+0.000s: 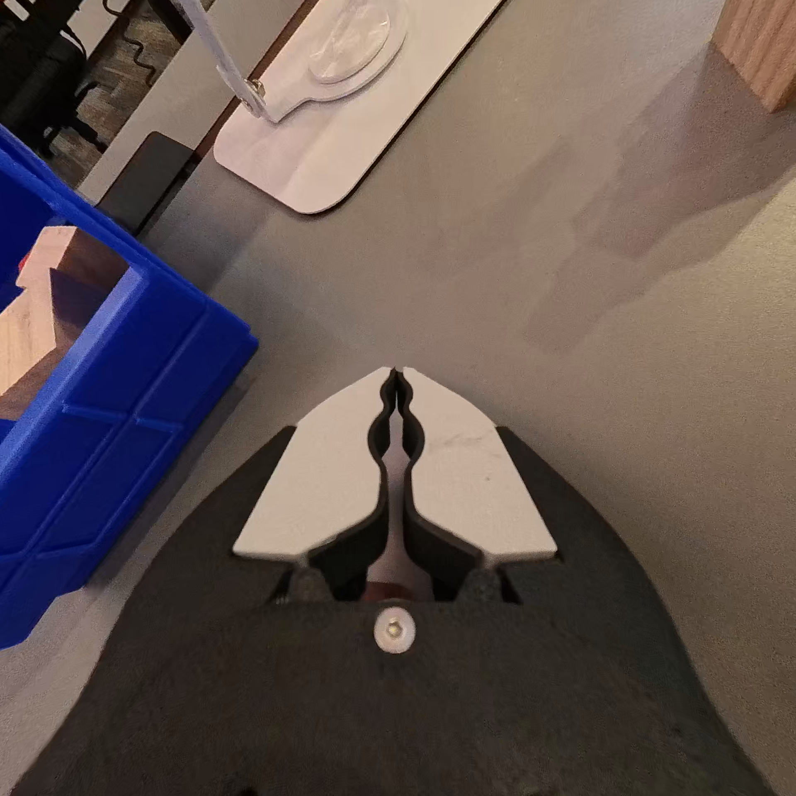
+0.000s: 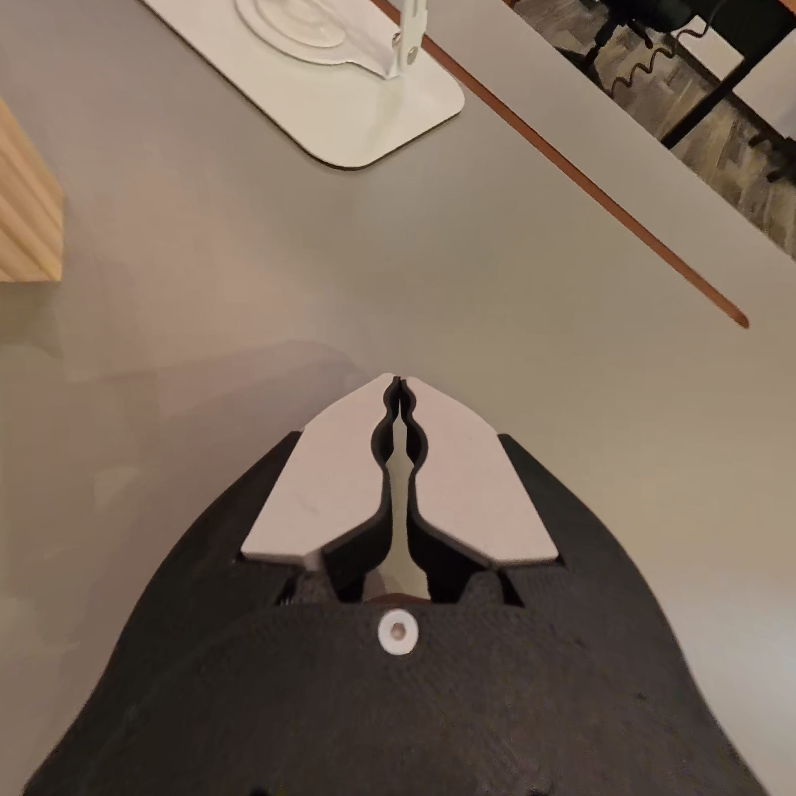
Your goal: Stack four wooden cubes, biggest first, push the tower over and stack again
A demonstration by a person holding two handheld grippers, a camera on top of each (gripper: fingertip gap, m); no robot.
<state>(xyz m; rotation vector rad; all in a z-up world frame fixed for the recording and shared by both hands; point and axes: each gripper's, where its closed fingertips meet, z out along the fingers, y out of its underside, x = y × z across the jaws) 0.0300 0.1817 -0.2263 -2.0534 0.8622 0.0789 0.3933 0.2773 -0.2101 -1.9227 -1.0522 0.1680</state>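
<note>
My left gripper (image 1: 395, 375) is shut and empty, low over the grey table. A large wooden cube (image 1: 762, 47) stands at the far right of the left wrist view, cut by the frame edge. A blue bin (image 1: 112, 387) at the left holds wooden cubes (image 1: 47, 297); how many I cannot tell. My right gripper (image 2: 398, 382) is shut and empty over bare table. A wooden cube (image 2: 26, 206) shows at the left edge of the right wrist view, only partly in frame.
A white lamp base (image 1: 336, 129) with a white arm (image 1: 215, 47) stands at the back of the table; it also shows in the right wrist view (image 2: 344, 86). The table's far edge (image 2: 603, 189) runs diagonally at the right, with floor and cables beyond. Across from one pair of fingers to the other is roughly 40 cm.
</note>
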